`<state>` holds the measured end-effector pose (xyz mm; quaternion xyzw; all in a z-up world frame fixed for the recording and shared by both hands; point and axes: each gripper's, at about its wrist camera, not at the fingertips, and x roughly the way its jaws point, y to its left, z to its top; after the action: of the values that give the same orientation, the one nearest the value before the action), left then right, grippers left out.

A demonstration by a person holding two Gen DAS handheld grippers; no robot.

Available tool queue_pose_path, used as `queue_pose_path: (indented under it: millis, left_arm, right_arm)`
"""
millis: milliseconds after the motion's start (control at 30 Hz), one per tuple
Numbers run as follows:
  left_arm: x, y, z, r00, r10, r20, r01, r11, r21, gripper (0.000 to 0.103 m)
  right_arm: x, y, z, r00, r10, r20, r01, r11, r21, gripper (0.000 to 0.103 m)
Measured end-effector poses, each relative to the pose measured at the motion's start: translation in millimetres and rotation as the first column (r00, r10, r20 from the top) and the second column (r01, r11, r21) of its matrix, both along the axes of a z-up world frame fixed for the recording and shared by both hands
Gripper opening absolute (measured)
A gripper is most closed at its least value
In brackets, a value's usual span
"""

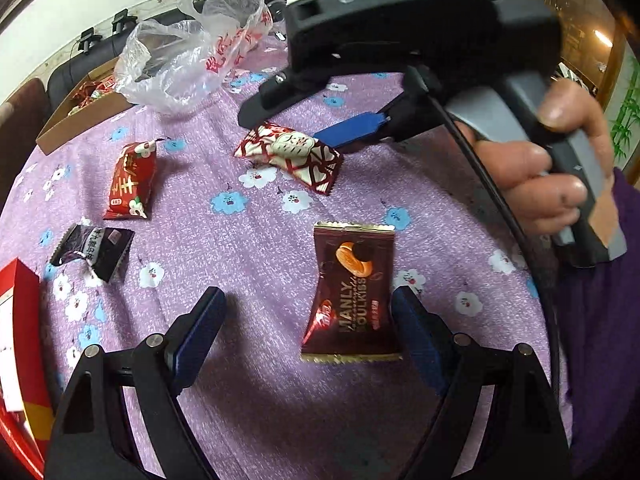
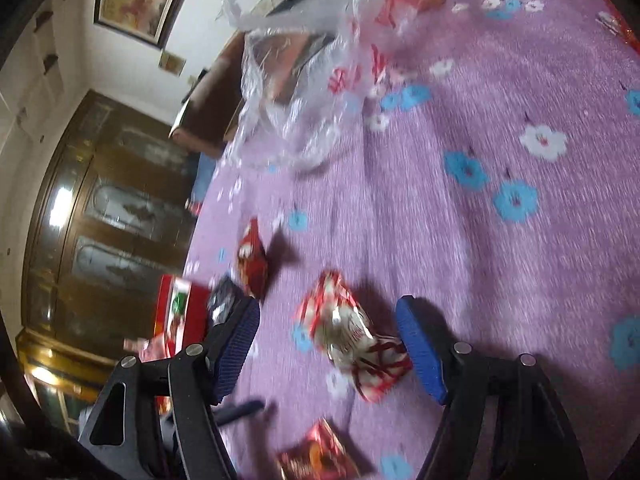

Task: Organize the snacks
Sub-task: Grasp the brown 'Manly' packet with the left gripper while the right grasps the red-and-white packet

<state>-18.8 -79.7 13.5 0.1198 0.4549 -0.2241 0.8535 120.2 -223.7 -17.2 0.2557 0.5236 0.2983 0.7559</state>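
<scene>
Left gripper (image 1: 306,322) wide, nothing held; brown almond packet (image 1: 352,294) flat on purple cloth (image 1: 248,240), lower centre, hard by the right-hand pad. Right gripper (image 2: 328,344) wide, empty, straddling red-and-white packet (image 2: 352,336), lower centre of its blurred view. Risks: pads sliding over slick, flat wrappers; cloth pinched with a packet; grippers colliding, being near each other.

Surface (image 1: 248,240) draped in purple flowered cloth. Lying on it: brown almond-chocolate packet (image 1: 352,292), red-and-white lattice packet (image 1: 292,152), red packet (image 1: 132,180), dark packet (image 1: 92,250), crumpled clear plastic bag (image 1: 192,48), cardboard box (image 1: 80,112), red box (image 1: 20,320) at edge.
</scene>
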Motion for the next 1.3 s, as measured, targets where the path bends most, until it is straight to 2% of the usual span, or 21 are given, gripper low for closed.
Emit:
queue_pose_path:
  millis: [167, 333, 400, 500, 567, 733, 833, 900, 933, 1133, 1300]
  left_arm:
    - [7, -3, 0, 0.999, -0.046, 0.025, 0.046, 0.999, 0.023, 0.085]
    - [15, -4, -2, 0.998, -0.058, 0.021, 0.058, 0.998, 0.000, 0.085]
    - [16, -4, -3, 0.998, -0.056, 0.029, 0.056, 0.998, -0.001, 0.085]
    - [18, -4, -3, 0.998, -0.050, 0.038, 0.050, 0.999, -0.006, 0.085]
    - [15, -6, -3, 0.998, -0.041, 0.040, 0.041, 0.999, -0.008, 0.085]
    - [6, -9, -2, 0.999, -0.019, 0.045, 0.020, 1.000, -0.009, 0.081]
    - [-3, -10, 0, 0.999, -0.019, 0.050, 0.020, 1.000, -0.013, 0.059]
    - [-6, -10, 2, 0.998, -0.023, 0.050, 0.024, 1.000, -0.017, 0.041]
    - [-11, -11, 3, 0.998, -0.028, 0.050, 0.029, 0.999, -0.019, 0.038]
    - [-14, -5, 5, 0.999, -0.024, 0.035, 0.026, 0.999, -0.044, 0.033]
    - [-18, 13, 10, 0.999, 0.024, 0.032, -0.021, 0.996, -0.084, 0.033]
  right_arm:
    - [-12, 21, 8, 0.995, 0.060, 0.074, -0.047, 0.986, -0.160, 0.073]
    - [-22, 49, 13, 0.985, 0.086, 0.149, -0.031, 0.941, -0.337, 0.071]
    - [-26, 55, 13, 0.981, 0.087, 0.171, -0.011, 0.916, -0.401, 0.055]
    - [-29, 62, 13, 0.975, 0.084, 0.206, 0.028, 0.872, -0.488, 0.041]
    - [-29, 62, 13, 0.973, 0.080, 0.215, 0.040, 0.863, -0.504, 0.035]
    - [-33, 61, 12, 0.968, 0.085, 0.235, 0.054, 0.847, -0.528, 0.033]
    - [-31, 61, 11, 0.970, 0.072, 0.234, 0.062, 0.852, -0.520, 0.031]
    - [-27, 54, 11, 0.974, 0.046, 0.222, 0.070, 0.870, -0.488, 0.030]
    - [-27, 50, 12, 0.975, 0.033, 0.218, 0.076, 0.877, -0.474, 0.030]
    - [-23, 38, 14, 0.975, -0.039, 0.221, 0.136, 0.885, -0.446, 0.030]
    - [-22, 30, 16, 0.972, -0.072, 0.223, 0.161, 0.897, -0.411, 0.030]
